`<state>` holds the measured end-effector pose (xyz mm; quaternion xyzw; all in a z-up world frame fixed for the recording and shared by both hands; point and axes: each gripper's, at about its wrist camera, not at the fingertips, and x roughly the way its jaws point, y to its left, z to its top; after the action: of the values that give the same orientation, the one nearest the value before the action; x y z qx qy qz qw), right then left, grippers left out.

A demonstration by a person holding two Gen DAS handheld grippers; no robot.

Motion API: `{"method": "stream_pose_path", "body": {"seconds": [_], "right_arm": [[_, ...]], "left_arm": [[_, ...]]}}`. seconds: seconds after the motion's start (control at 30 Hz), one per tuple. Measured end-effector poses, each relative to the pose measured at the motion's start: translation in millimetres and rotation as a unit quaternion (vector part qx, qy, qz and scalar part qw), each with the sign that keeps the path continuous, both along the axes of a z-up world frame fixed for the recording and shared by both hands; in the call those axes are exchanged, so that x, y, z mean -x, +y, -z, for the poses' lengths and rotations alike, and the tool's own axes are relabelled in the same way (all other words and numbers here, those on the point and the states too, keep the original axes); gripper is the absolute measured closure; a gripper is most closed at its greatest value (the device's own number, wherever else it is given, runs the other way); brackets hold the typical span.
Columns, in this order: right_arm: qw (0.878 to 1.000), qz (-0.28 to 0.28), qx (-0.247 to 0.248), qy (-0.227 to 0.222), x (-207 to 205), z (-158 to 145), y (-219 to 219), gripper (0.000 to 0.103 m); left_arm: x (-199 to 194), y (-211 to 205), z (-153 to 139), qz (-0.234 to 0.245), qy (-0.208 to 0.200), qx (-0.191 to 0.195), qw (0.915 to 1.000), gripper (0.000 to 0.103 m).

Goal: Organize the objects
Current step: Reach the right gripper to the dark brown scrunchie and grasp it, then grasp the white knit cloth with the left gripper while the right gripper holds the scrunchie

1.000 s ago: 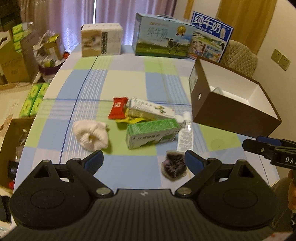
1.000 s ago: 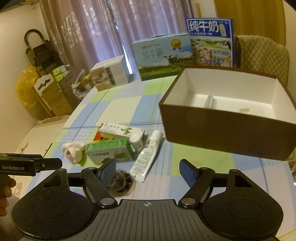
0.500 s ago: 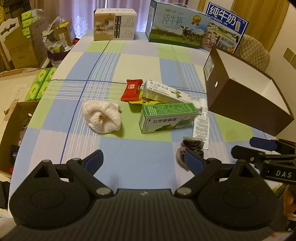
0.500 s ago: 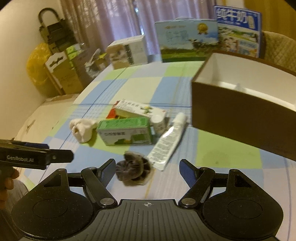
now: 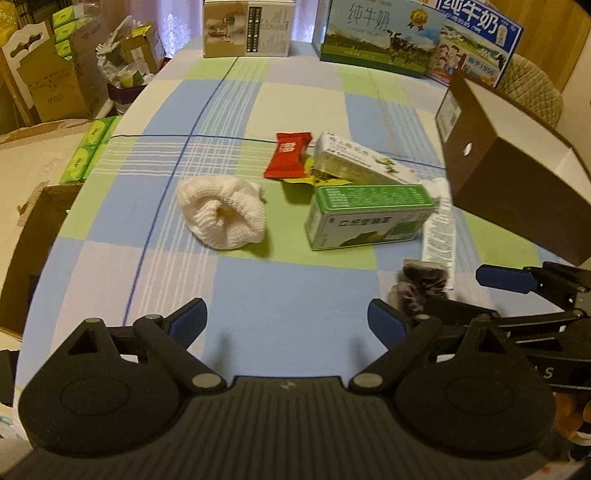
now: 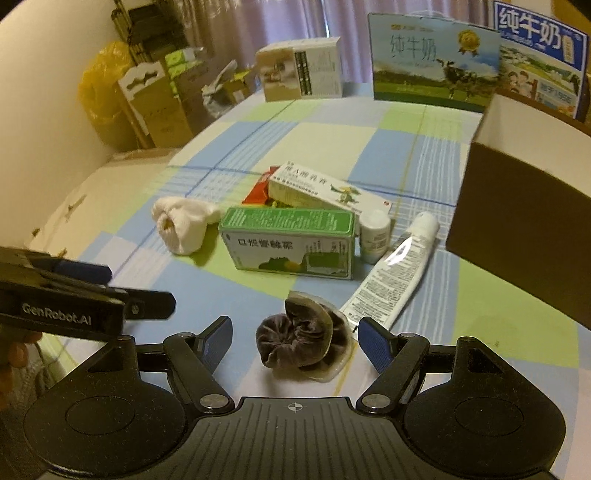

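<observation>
On the checked tablecloth lie a white rolled sock [image 5: 223,214], a red snack packet [image 5: 288,155], a green box [image 5: 367,216], a white-green box [image 5: 356,164], a white tube [image 6: 395,269], a small white bottle [image 6: 373,236] and a dark crumpled bundle [image 6: 299,339]. My right gripper [image 6: 295,341] stands open with the dark bundle between its fingers, not touching them. My left gripper [image 5: 286,321] is open over bare cloth, in front of the sock. The brown open box [image 5: 517,173] stands to the right.
Milk cartons [image 5: 380,37] and a beige box [image 5: 247,27] line the table's far edge. Cardboard boxes [image 5: 40,85] and bags crowd the floor on the left. A padded chair [image 5: 535,88] stands behind the brown box. The right gripper [image 5: 532,284] shows in the left wrist view.
Both grippers have come down and forward toward the objects. The right gripper has closed in on the dark bundle, which now lies between its open fingers.
</observation>
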<state>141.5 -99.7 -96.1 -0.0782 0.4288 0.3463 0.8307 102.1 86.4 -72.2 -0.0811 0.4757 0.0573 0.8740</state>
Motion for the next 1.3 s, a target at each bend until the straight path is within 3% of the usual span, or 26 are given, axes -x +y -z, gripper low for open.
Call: {"method": "stream_pose_path", "body": {"seconds": [0.47, 0.63, 0.8, 1.03, 1.3], "right_arm": [[0.998, -0.027, 0.054, -0.023, -4, 32, 24, 0.034], [0.996, -0.035, 0.070, -0.038, -3, 38, 25, 0.065], [0.998, -0.015, 0.042, -0.036, -10, 28, 14, 0.076], [0.997, 0.039, -0.014, -0.060, -21, -3, -7, 0.077], [0.992, 0.102, -0.040, -0.068, -42, -17, -35, 0.077]], "left_arm": [[-7, 15, 17, -0.026, 0.021, 0.007, 0.9994, 0.011], [-9, 15, 19, -0.028, 0.025, 0.007, 0.9993, 0.011], [-10, 15, 19, -0.027, 0.025, 0.009, 0.9993, 0.011], [-15, 19, 14, -0.026, 0.014, 0.017, 0.9994, 0.011], [-43, 30, 4, -0.022, -0.009, -0.004, 0.9997, 0.011]]}}
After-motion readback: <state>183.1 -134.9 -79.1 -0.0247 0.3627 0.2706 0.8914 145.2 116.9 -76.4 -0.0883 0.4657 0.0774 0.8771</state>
